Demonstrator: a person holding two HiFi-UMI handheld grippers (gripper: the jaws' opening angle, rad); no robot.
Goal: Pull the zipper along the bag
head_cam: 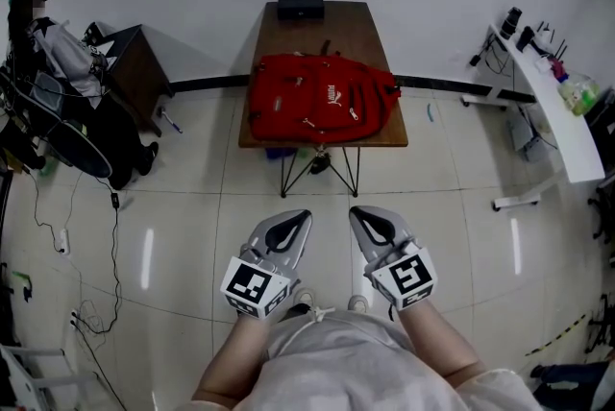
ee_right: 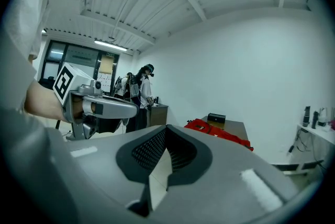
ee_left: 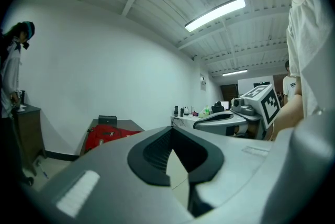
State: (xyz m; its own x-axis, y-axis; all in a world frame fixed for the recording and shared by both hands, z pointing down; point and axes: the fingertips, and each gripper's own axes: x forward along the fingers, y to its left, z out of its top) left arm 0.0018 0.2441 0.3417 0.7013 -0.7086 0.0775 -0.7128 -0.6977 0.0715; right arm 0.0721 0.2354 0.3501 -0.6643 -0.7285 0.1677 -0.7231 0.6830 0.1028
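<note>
Grey left tongs (head_cam: pixel 304 217), right tongs (head_cam: pixel 356 212); 2 marker cubes (head_cam: pixel 252 286) (head_cam: pixel 413 275); white shirt (head_cam: pixel 336 351).

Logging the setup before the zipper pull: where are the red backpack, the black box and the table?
red backpack (head_cam: pixel 322 99): head view, middle of its front panel.
black box (head_cam: pixel 301 8): head view, centre of its top.
table (head_cam: pixel 352 25): head view, bare wood beyond the backpack.

Bag (head_cam: pixel 320 100) on table (head_cam: pixel 351 30); box (head_cam: pixel 301 8) behind bag at far edge; cabinet (head_cam: pixel 139 68) left, desk (head_cam: pixel 562 126) right.
</note>
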